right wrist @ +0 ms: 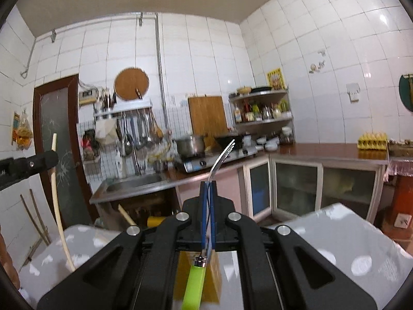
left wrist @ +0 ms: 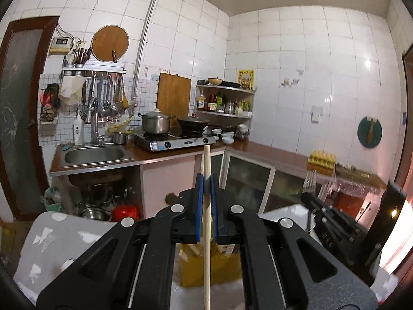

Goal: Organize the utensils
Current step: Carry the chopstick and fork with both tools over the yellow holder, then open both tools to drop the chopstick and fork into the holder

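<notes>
Two hand-held black grippers with blue pads are raised in a small white-tiled kitchen, each pinching one utensil.

The left gripper (left wrist: 206, 180) has its jaws pressed together on a pale wooden chopstick (left wrist: 207, 232). The chopstick stands nearly upright; its top end rises above the fingertips and its lower end runs down out of view between the gripper's arms. Below it sits a yellow box (left wrist: 227, 266) on a grey tabletop with white patches (left wrist: 59, 237).

The right gripper (right wrist: 208, 184) is closed on the metal neck of a fork (right wrist: 223, 152). The tines curve up and to the right above the fingertips, and the fork's lime-green handle (right wrist: 194, 286) hangs down below the pads, over the same yellow box. In the left wrist view the fork's tines and the right gripper show at the right; in the right wrist view the left gripper and its chopstick show at the far left, well apart from the fork.

Behind them a brown countertop (left wrist: 271, 152) carries a steel sink (left wrist: 95, 155), a gas stove (left wrist: 175, 140) with a steel pot (left wrist: 155, 122) and a dark wok, a corner shelf of bottles (left wrist: 224, 103), and a yellow egg tray (left wrist: 321, 159). Ladles hang on a wall rack beside the tap.
</notes>
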### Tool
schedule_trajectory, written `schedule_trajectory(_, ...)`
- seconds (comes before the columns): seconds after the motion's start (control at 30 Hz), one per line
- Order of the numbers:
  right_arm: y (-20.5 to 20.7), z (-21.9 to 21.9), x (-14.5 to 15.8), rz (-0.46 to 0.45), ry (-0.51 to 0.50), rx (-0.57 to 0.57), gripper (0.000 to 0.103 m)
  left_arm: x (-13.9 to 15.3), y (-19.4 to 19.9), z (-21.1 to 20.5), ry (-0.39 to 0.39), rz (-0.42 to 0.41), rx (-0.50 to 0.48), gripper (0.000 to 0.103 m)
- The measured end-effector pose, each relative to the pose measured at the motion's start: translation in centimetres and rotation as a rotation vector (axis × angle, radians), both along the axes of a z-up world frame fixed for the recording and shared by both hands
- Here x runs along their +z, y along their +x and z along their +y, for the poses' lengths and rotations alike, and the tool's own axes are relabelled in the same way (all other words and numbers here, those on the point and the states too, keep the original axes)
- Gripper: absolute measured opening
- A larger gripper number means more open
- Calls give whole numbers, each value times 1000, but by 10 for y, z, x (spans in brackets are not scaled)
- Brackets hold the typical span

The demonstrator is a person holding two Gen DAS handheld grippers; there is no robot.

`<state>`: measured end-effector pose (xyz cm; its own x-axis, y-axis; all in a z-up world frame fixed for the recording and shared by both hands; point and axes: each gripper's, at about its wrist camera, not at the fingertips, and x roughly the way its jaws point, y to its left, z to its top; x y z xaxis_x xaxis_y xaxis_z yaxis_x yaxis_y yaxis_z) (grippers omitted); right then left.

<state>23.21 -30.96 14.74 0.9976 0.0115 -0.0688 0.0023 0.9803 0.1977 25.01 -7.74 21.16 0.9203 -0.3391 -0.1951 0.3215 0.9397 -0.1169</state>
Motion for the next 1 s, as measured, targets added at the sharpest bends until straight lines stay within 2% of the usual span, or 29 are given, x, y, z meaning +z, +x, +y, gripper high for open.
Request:
schedule_trajectory(0.13, 25, 3, 12, -33, -9, 7, 2, 12, 26, -8, -4, -41, 28, 4)
schedule_trajectory(0.33, 64, 9, 20, -74, -11, 13, 2, 13, 69, -19, -7, -81, 64, 4)
schedule_trajectory(0.47, 88, 18, 8, -71, -40, 14, 2, -3, 95, -24, 0, -86, 81, 4)
schedule_trajectory(0.77, 119, 28, -28, -41, -95, 2, 2, -58, 131, -23, 13, -28, 109, 4)
schedule_trajectory(0.9, 123, 33, -39, -38, -133, -21, 2, -60, 126, -18, -11, -46, 112, 4)
schedule_trajectory(1.0, 124, 36, -47, -32, -147, -29, 2, -63, 125, -24, 33, -49, 119, 5)
